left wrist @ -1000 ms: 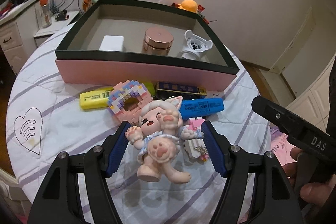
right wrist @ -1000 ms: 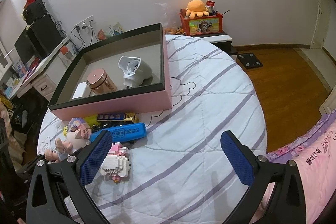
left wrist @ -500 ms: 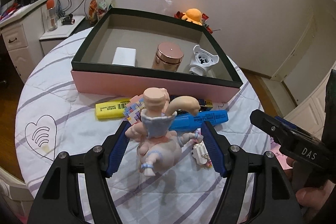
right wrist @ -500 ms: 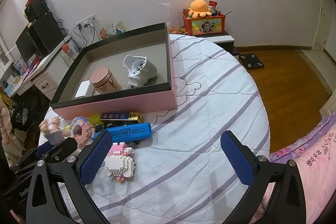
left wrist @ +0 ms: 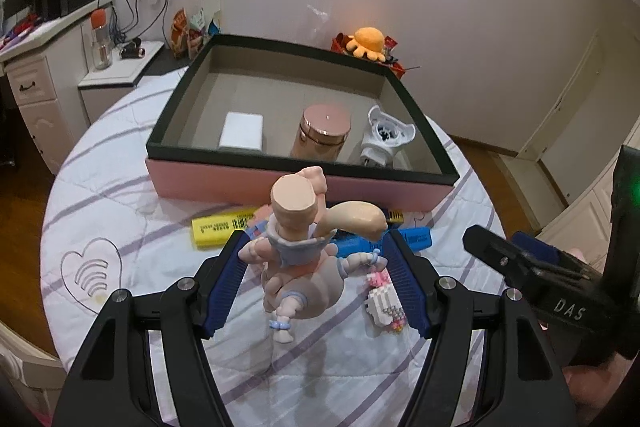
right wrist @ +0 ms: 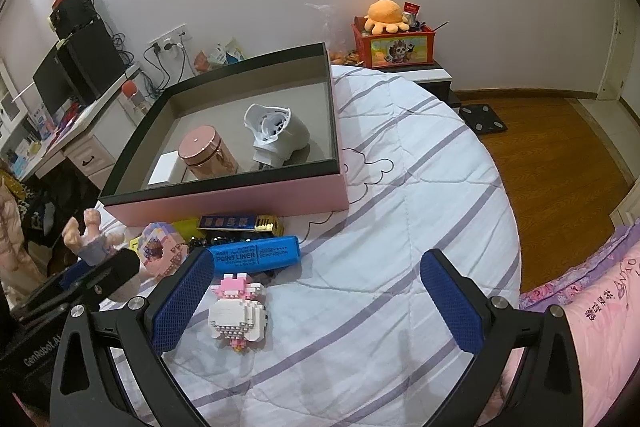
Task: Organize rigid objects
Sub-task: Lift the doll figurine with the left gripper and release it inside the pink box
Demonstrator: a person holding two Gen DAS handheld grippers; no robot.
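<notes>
My left gripper (left wrist: 314, 283): blue-padded fingers clamped on pink cat-eared doll figurine (left wrist: 304, 255), now flipped feet-up and lifted off purple-striped white quilted table (left wrist: 100, 195); second ago it faced me. My right gripper (right wrist: 316, 303): fingers wide apart, nothing between, unmoved. Just beyond: pink-white brick-built figure (right wrist: 238, 311), blue highlighter marker (right wrist: 256, 255), yellow highlighter marker (left wrist: 220, 225). Farther: pink black-rimmed box (left wrist: 280, 183). Only left view shows white flat pad (left wrist: 243, 130) fully; right view shows red storage crate (right wrist: 394, 45).
</notes>
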